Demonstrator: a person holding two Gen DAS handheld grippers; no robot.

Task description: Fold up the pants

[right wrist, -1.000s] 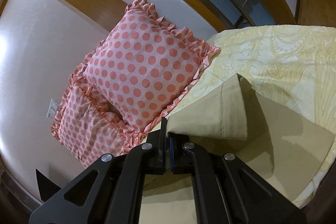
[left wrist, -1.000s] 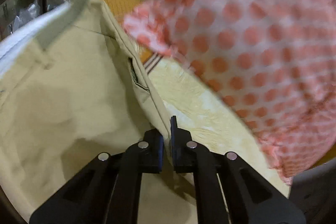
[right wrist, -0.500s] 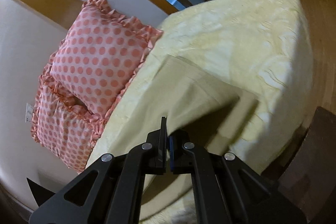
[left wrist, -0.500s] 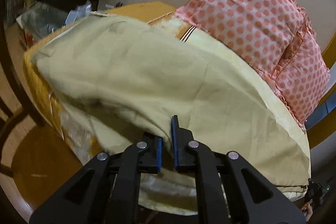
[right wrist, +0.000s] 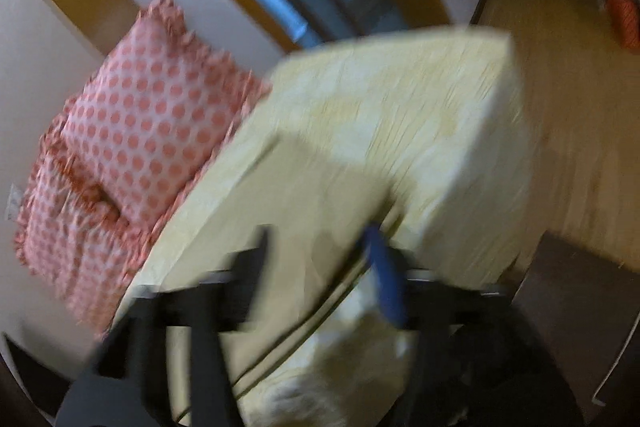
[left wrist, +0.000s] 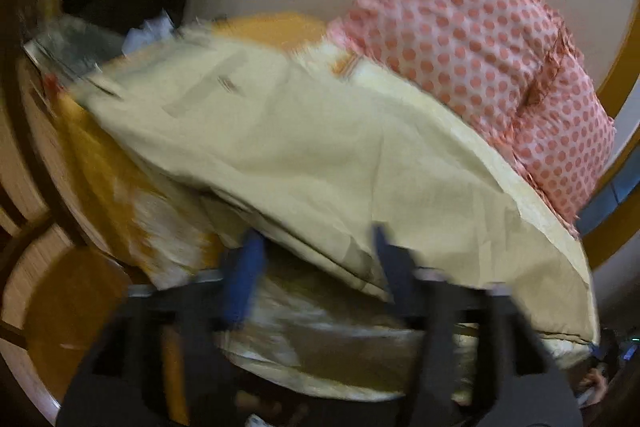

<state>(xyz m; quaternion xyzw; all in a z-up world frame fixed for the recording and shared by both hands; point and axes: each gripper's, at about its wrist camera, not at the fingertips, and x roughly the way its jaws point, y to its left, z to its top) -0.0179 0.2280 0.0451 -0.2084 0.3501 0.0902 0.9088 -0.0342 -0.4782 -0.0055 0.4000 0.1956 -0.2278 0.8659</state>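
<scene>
- Left wrist view: the left gripper is seen spread wide, nothing pinched between its fingers, though everything is smeared by motion. The pants are laid flat on the bed, doubled over, their near edge just ahead of the fingertips and the far end toward the spotted pillows.
- Left wrist view: a clean release is judged to be the step in hand; the gripper is best drawn straight back and slightly up, so that the top layer is not snagged or dragged out of line.
- Right wrist view: the right gripper is likewise parted and empty, its blue-padded finger close over the pants, which lie along the near side of the bed.
- Right wrist view: whether the edges are squared cannot be told through the blur, so alignment should be checked, and any ridge smoothed, before the next fold is attempted.
</scene>
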